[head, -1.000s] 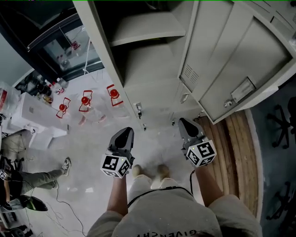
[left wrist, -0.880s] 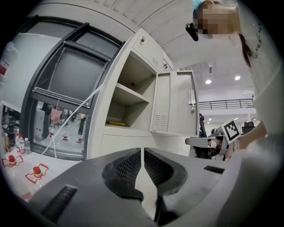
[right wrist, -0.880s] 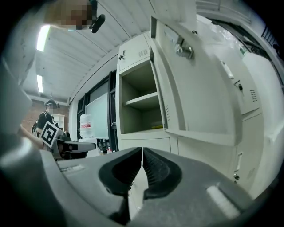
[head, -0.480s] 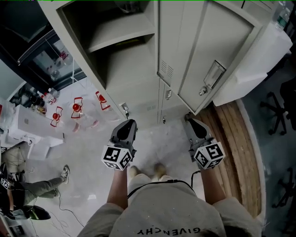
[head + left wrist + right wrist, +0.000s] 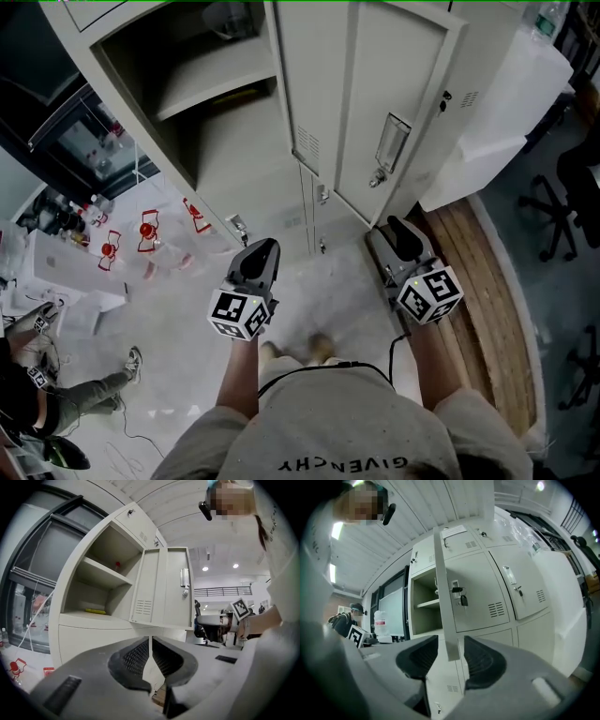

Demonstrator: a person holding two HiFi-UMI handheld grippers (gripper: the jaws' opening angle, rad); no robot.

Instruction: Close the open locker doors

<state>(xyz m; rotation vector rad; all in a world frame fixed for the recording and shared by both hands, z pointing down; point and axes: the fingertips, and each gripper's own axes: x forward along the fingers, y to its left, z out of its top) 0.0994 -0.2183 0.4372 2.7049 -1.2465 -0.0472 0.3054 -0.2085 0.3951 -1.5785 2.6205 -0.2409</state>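
A beige locker bank fills the top of the head view. One compartment (image 5: 187, 103) stands open, with a shelf (image 5: 101, 573) inside. Its open door (image 5: 305, 112) sticks out towards me, vented face to the left; a panel with a handle (image 5: 392, 141) adjoins it on the right. My left gripper (image 5: 261, 251) hangs shut below the open compartment, holding nothing. Just under the handle panel's lower corner, my right gripper (image 5: 401, 230) has its jaws opening. The door's edge (image 5: 442, 597) shows through their gap, and the pads do not touch it.
A strip of wooden flooring (image 5: 487, 281) runs along the right, with office chairs (image 5: 553, 202) beyond. Red-and-white items (image 5: 145, 230) lie on the floor at left, near a seated person (image 5: 37, 394). A yellow thing (image 5: 95, 611) rests in the open compartment. Closed doors (image 5: 497, 588) lie to the right.
The lockers have slid left in the head view, and the handle panel looks narrower and nearer the cabinet front. Both grippers have risen slightly towards the lockers.
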